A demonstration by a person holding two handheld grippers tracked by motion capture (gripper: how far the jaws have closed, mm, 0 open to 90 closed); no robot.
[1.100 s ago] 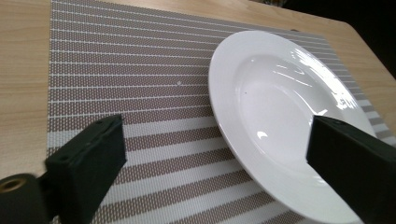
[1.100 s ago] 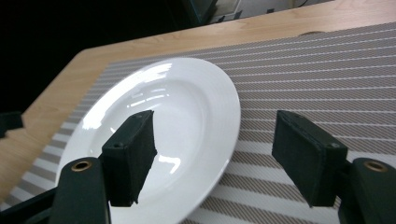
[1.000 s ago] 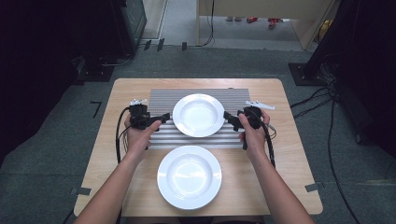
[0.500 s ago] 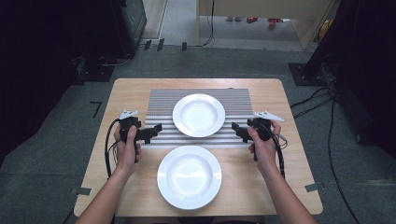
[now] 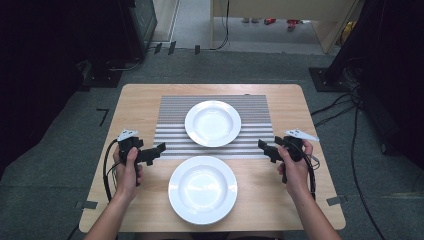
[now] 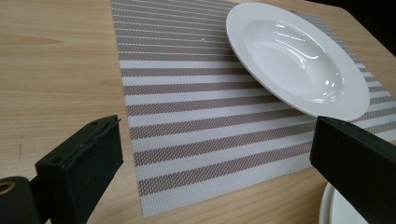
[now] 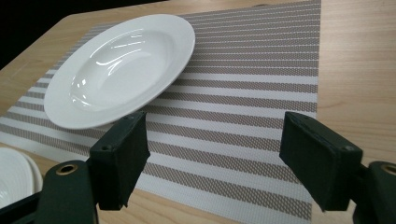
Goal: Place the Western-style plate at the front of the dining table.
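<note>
A white deep plate (image 5: 212, 123) rests on the striped placemat (image 5: 170, 135) in the middle of the wooden table. A second white plate (image 5: 202, 189) lies on the bare wood nearer the person. My left gripper (image 5: 161, 148) is held at the mat's front left corner, open, with nothing between its jaws. My right gripper (image 5: 261, 146) is at the mat's front right corner, also open and empty. The left gripper view has the far plate (image 6: 299, 58) beyond the wide-apart jaws. In the right gripper view, that plate (image 7: 121, 65) sits on the mat (image 7: 243, 93) past the spread jaws.
The wooden table (image 5: 310, 125) has bare margins left and right of the mat. Dark equipment and cables (image 5: 345, 105) lie on the floor around it. A rim of the near plate (image 7: 14, 177) shows at the lower left of the right gripper view.
Both grippers have let go of the far plate and drawn back outward and toward the person. The plate stays on the mat.
</note>
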